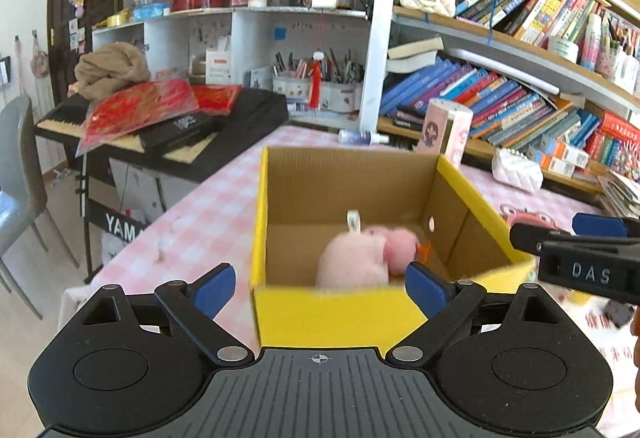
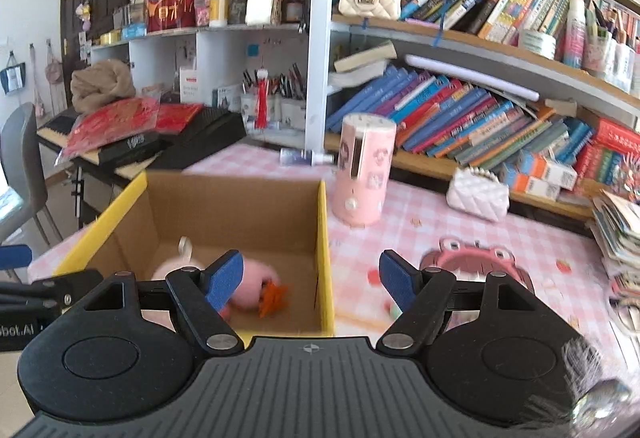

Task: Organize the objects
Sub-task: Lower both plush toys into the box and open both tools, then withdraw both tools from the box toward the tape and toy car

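Tools, yours, both released: left tool (image 1: 320, 292) and right tool (image 2: 311, 280); plush (image 1: 360, 254) in box (image 1: 336, 312) at 12 o'clock.

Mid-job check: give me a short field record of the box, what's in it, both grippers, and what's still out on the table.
box: yellow cardboard box, open top, on the pink checked tablecloth
box contents: pink plush toy with an orange part, lying on the box floor
left gripper: open, empty, at the near wall of the box
right gripper: open, empty, over the right wall of the box
still on table: pink cylinder holder, white quilted purse, pink frog-shaped item
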`<action>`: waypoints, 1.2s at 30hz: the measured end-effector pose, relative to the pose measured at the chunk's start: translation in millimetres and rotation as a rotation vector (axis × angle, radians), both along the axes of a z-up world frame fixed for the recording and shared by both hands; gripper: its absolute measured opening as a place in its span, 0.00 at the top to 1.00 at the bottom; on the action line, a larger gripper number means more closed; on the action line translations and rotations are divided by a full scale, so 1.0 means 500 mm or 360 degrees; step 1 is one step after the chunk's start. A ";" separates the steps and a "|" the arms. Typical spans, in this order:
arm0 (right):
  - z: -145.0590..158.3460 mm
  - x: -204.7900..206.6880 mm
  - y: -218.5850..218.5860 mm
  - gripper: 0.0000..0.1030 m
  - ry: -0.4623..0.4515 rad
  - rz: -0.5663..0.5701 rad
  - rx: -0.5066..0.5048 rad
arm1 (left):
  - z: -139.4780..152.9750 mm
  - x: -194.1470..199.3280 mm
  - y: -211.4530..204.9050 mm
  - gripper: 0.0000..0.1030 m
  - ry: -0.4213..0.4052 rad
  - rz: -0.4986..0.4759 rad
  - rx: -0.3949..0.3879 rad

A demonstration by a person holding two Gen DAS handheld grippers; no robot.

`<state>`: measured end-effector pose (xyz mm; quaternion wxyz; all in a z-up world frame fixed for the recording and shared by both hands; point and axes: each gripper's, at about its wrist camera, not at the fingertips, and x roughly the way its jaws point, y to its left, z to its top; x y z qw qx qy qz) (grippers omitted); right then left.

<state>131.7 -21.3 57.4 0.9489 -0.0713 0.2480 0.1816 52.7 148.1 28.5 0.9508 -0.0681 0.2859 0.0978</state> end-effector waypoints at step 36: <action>-0.118 -0.317 -0.187 0.18 0.0245 -0.0398 -0.0160 | -0.071 -0.205 -0.204 0.09 0.0221 -0.0413 0.0123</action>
